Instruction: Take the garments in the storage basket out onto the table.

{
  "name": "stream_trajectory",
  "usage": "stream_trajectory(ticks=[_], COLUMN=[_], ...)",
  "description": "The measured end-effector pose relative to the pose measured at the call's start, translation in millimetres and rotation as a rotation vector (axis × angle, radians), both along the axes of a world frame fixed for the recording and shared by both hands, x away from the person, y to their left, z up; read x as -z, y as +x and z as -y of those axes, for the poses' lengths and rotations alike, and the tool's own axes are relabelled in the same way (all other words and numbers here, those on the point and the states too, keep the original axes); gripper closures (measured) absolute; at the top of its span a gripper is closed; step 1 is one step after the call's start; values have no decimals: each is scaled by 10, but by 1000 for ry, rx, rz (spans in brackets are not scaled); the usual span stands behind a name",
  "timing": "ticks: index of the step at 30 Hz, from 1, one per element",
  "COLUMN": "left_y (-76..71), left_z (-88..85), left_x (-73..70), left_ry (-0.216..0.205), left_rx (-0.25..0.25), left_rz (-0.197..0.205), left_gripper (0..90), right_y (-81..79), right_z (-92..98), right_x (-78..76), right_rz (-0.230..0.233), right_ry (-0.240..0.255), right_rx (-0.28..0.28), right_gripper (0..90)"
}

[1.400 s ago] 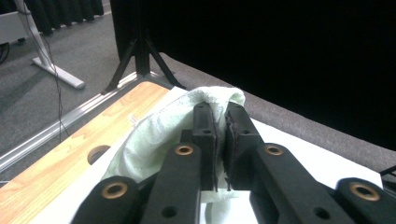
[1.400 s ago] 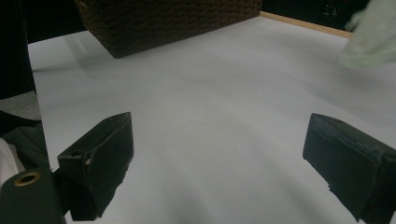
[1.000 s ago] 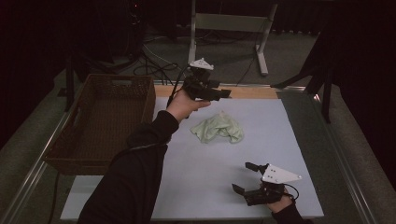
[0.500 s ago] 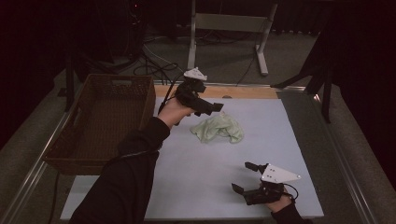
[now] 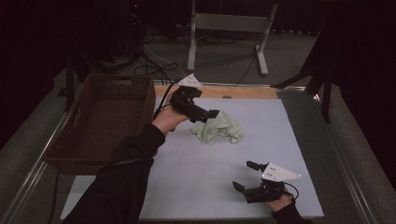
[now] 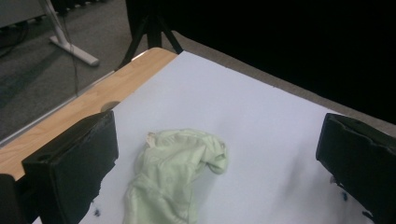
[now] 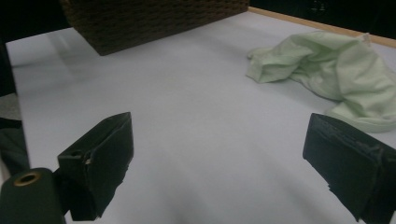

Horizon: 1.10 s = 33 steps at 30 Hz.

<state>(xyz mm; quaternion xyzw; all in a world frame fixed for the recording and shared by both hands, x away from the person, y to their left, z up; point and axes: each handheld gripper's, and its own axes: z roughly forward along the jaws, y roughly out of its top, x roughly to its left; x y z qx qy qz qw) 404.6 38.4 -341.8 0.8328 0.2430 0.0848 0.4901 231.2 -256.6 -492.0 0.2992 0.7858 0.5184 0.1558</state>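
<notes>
Left gripper (image 5: 212, 113): jaws have just been opening and now stand spread wide, nothing between them, poised just above the crumpled green cloth (image 6: 175, 172), which lies on the white mat (image 5: 196, 172) beside the wicker basket (image 5: 105, 121). Step judged: approach. Next move calls for descent and closing. Right gripper (image 5: 246, 176): spread, empty, well apart.

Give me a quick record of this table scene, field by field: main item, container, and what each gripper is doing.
item: pale green cloth, crumpled on the white table
container: brown wicker basket, at the table's left edge, nothing visible inside
left gripper: jaws wide apart, just opened, above the cloth's left edge, nothing between them
right gripper: open, low at the near right, apart from the cloth
</notes>
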Motion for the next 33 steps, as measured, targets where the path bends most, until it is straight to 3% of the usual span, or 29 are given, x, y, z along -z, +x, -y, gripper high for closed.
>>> stream_trajectory(ticks=[4, 10, 13, 20, 33], left_y=[-77, -181, -236, -397, -685], left_z=[-2, -24, -22, -50, -76], left_x=[61, 181, 255, 428, 731], left_ry=[6, -15, -5, 12, 0], left_rx=[12, 45, 59, 97, 167], left_rz=[27, 27, 0, -18, -68], left_gripper=[0, 0, 0, 0, 0], right_y=[37, 56, 53, 54, 45], right_z=[25, 54, 46, 38, 28], right_x=[12, 21, 28, 34, 33], right_rz=[2, 8, 11, 15, 0], right_ry=[-1, -14, -28, -29, -20], right_rx=[20, 45, 47, 40, 29], right_gripper=[92, 92, 92, 92, 92])
